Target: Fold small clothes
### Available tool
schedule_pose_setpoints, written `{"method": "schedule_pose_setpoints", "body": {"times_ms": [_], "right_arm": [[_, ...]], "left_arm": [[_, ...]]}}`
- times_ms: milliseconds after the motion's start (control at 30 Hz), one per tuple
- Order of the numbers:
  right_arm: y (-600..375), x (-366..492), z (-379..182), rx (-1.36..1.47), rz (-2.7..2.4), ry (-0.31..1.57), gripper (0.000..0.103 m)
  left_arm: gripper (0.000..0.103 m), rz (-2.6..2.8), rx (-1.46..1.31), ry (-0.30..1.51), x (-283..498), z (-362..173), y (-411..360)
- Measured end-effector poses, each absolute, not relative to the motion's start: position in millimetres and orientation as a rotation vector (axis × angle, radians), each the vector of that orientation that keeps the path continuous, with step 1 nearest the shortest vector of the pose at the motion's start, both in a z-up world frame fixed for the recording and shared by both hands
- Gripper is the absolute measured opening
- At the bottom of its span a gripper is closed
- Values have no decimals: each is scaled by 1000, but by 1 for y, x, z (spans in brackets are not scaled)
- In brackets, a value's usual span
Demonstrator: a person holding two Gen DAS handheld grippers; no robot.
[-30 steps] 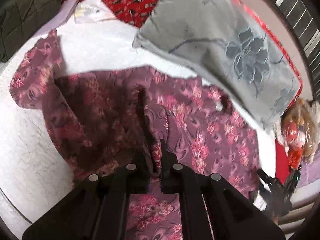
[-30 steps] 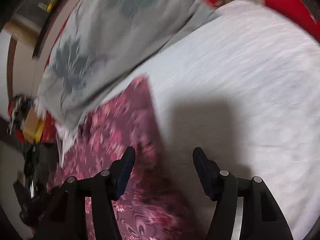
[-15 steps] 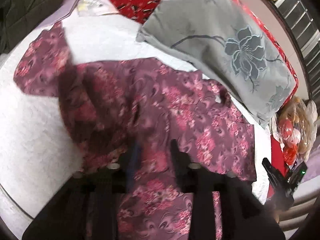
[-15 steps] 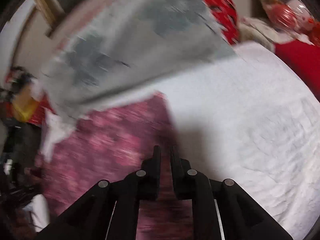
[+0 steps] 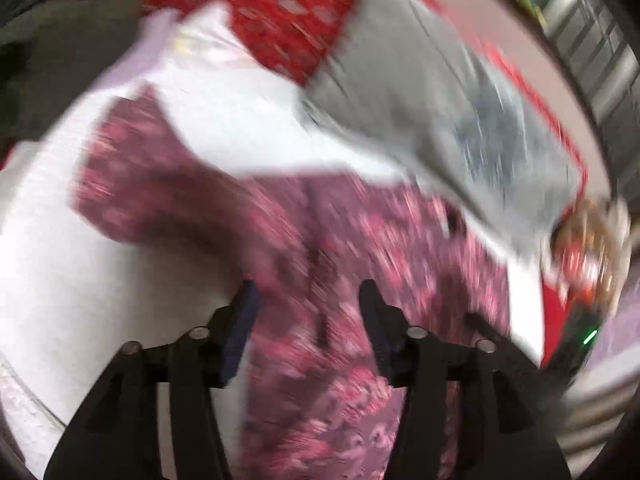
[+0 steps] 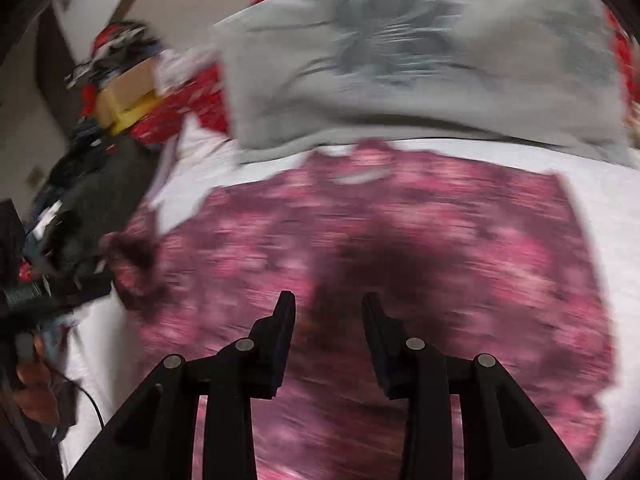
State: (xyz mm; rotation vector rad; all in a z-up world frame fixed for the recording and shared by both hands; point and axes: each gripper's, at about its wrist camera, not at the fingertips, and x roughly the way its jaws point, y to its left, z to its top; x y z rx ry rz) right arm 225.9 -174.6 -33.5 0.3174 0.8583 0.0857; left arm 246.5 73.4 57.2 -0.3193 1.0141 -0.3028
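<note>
A maroon garment with a pink floral print (image 5: 340,248) lies spread on a white bedsheet (image 5: 52,280). It also shows in the right wrist view (image 6: 420,248). My left gripper (image 5: 306,296) is open and empty, just above the garment. My right gripper (image 6: 328,304) is open and empty over the garment's middle. Both views are blurred by motion.
A grey pillow with a dark flower print (image 5: 460,120) lies at the garment's far edge, also in the right wrist view (image 6: 400,60). A red patterned cloth (image 5: 280,20) lies behind. A dark quilted cloth (image 5: 48,60) and clutter (image 6: 120,80) sit at the bed's side.
My left gripper let go of the garment fold and opened. My right gripper closed, then opened again and swung over the garment, which now lies flatter.
</note>
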Motion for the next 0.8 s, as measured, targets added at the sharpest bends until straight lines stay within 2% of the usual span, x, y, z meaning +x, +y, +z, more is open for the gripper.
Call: {"method": "schedule_pose_setpoints", "body": {"times_ms": [100,167,233,367,500,667,700,767,800], "right_arm": [[-136,251,-50,303,137,865,36],[-116,265,-71,260,121,906,42],[-107,255,-76,214,107,800,47],[-102,252,-76,203,106,780,49],[-109,250,-78,241,129,766,49],[-117,248,-84,295,165,749,50],[-120,247,-84,310,173,746,50],[-123,247,-86,330,185,741,50],[-123,247,-86,334,188,739,51]], "left_arm": [[60,-179,-329,996,274,68,121],[60,-78,-282,1029,303,69,144],[60,-45,-236,1094,333,64,149],[60,-19,-115,1209,382,45,127],[60,12,-150,1306,428,15,109],[59,122,-39,1404,454,-18,88],[55,167,6,1429,455,-24,88],[20,195,25,1467,449,-30,96],[13,185,12,1471,444,-28,103]]}}
